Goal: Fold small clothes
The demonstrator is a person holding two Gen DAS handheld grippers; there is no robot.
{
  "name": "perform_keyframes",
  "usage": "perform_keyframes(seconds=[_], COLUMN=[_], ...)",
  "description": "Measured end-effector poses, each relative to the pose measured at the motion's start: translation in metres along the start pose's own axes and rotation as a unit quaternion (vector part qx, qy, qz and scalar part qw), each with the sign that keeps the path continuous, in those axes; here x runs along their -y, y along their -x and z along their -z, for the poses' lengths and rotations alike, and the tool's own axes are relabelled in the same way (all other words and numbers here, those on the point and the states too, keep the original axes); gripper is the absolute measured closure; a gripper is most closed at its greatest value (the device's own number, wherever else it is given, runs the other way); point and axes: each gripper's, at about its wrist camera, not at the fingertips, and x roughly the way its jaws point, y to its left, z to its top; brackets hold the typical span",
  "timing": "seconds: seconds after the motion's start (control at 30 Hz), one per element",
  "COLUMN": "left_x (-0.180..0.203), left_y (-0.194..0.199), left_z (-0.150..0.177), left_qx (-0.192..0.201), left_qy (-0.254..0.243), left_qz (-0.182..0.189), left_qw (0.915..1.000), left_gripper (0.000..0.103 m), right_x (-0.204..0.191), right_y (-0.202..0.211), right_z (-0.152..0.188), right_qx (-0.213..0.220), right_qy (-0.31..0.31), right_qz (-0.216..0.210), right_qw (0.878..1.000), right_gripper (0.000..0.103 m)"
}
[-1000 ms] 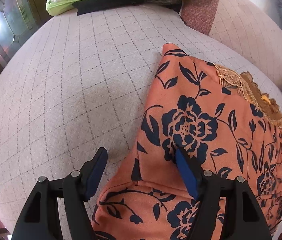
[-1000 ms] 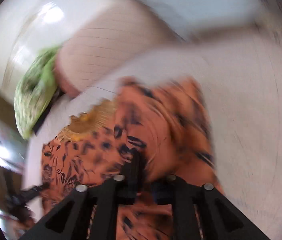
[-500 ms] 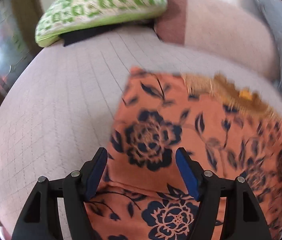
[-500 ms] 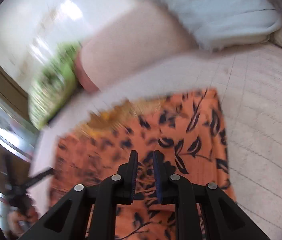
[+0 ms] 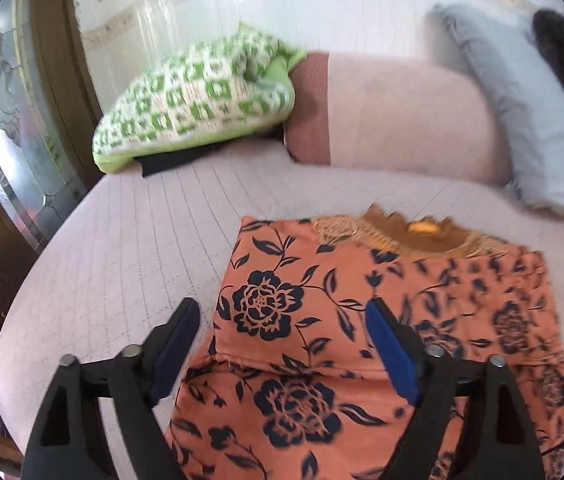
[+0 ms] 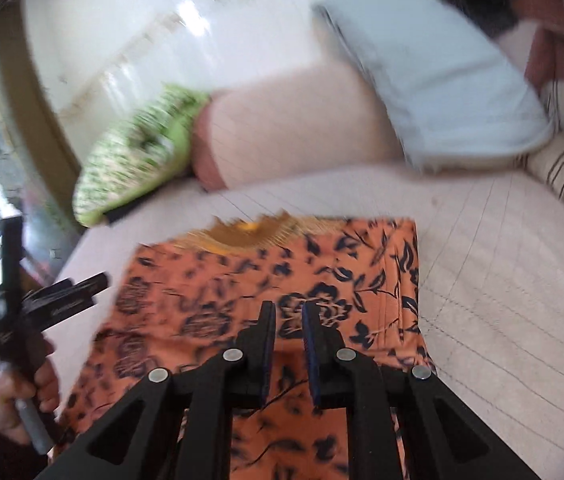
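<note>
Both grippers hanging clear above the folded orange floral garment (image 5: 321,320).
Left gripper (image 5: 282,340) is gaping wide, its jaws having just been opening, nothing between them; right gripper (image 6: 287,344) is showing a narrow, empty gap, cloth lying beneath.

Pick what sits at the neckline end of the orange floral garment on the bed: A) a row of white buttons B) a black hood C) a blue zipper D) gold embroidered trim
D: the orange floral garment lies flat on the bed, and gold embroidered trim edges its neckline at the far end, also visible in the right wrist view; no buttons, zipper or hood show.
</note>
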Motion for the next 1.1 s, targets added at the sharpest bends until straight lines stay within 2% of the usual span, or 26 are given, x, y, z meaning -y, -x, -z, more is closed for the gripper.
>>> perform_keyframes(seconds=[0.1,0.2,0.5,0.83,1.0,1.1], left_x=[0.001,-0.001,-0.012,-0.005,-0.009,-0.017], left_y=[0.03,0.05,0.074,0.087,0.092,0.091], left_z=[0.007,0.013,0.032,0.051,0.084,0.101], left_qx=[0.023,0.035,0.05,0.041,0.024,0.006], left_qy=[0.003,0.0,0.004,0.002,-0.009,-0.013], left_qz=[0.006,0.008,0.005,0.01,0.003,-0.01], left_qw=[0.9997,0.9993,0.9987,0.9991,0.9997,0.9998], left_gripper=[0.016,0.016,0.016,0.016,0.016,0.016], right_x=[-0.011,-0.022,-0.035,-0.033,-0.044,-0.046], right_y=[0.022,0.033,0.019,-0.006,-0.019,-0.021], right_z=[0.009,0.021,0.053,0.048,0.048,0.046], right_qx=[0.025,0.043,0.035,0.026,0.031,0.034], right_qy=[-0.013,0.008,0.042,-0.012,0.025,0.032], right_qz=[-0.015,-0.006,0.019,0.018,0.034,0.027], right_qw=[0.999,0.999,0.998,0.999,0.999,0.999], right_gripper=[0.087,0.087,0.087,0.087,0.087,0.087])
